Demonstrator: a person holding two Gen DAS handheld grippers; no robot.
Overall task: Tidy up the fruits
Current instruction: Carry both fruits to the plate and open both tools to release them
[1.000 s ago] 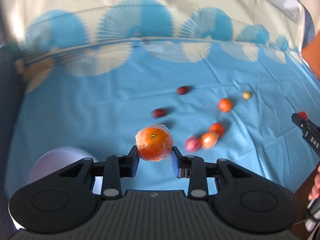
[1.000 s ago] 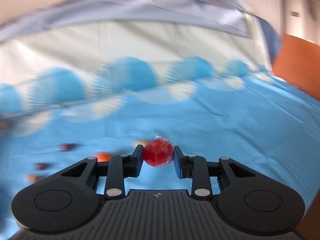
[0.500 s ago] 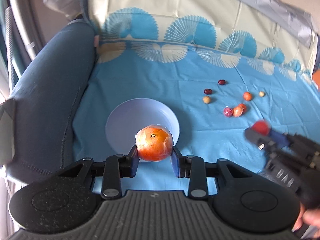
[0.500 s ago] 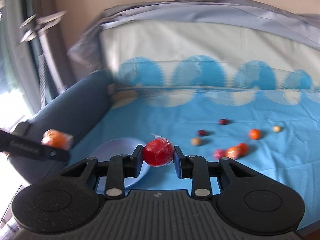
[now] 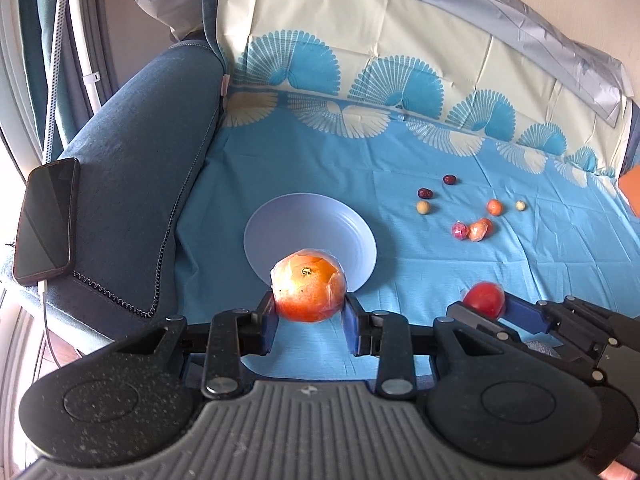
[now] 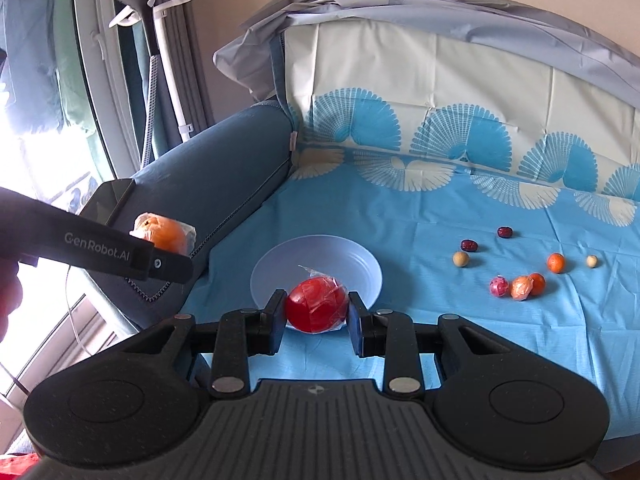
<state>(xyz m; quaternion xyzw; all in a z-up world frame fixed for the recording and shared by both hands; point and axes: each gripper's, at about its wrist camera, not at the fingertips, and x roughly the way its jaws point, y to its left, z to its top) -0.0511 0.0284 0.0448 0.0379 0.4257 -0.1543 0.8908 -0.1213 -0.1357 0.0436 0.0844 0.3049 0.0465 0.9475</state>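
Nearest me, low centre of the left view, my left gripper (image 5: 308, 312) is closed down on a wrapped orange (image 5: 308, 292), jaws parted only by the fruit's width; low centre of the right view, my right gripper (image 6: 317, 314) pinches a wrapped red fruit (image 6: 317, 305) the same way. Just past both sets of fingertips, mid-frame, sits the pale plate (image 5: 280, 220) on the blue cloth (image 5: 304, 160), with nothing on it that I can see. Further off, right of centre, the loose fruits (image 6: 520, 286) lie scattered, well apart from the plate. At the left edge a phone (image 5: 46, 216) rests on the sofa arm (image 5: 136, 184).

My worry: both fruits are round and film-wrapped, so they may slip in the pads, or roll off the shallow plate if let go from height; the cloth lies over soft cushion, so the plate might tip; my two tongs are near each other and could knock together over the rim.
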